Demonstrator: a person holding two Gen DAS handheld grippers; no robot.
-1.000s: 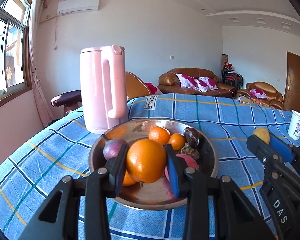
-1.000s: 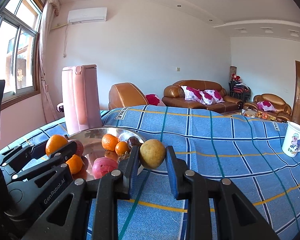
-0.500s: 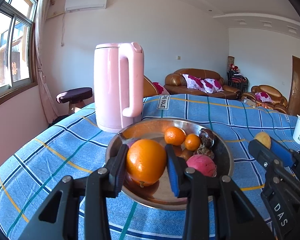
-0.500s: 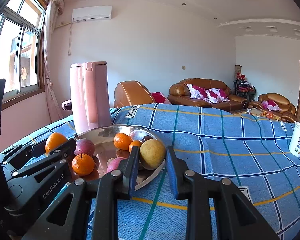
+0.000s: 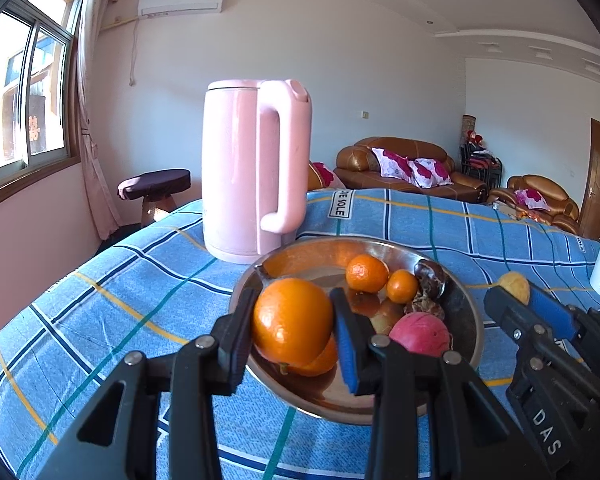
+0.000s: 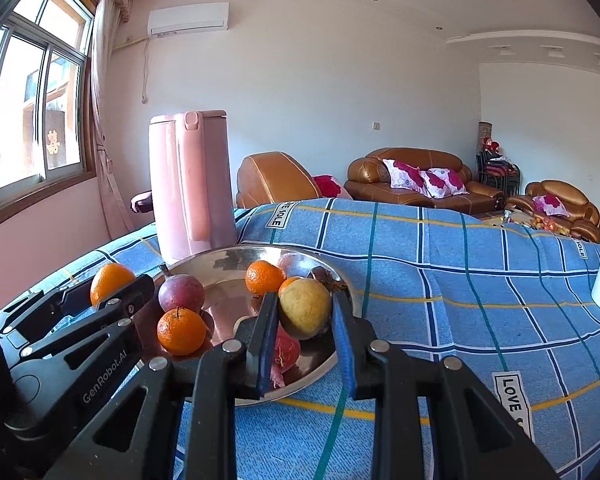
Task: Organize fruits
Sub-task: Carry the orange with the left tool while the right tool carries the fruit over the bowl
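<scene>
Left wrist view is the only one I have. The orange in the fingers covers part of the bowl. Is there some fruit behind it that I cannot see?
Observer: Yes. The right wrist view shows a purple fruit in the bowl, on the side that the orange hides from you.
Operator: Is anything next to it?
Observer: A small orange lies close beside it, nearer to the bowl's front rim. You see only its edge.
Operator: And the right gripper, what does it hold?
Observer: The right gripper has its fingers closed on a round yellow fruit, which hangs above the bowl's right part.
</scene>
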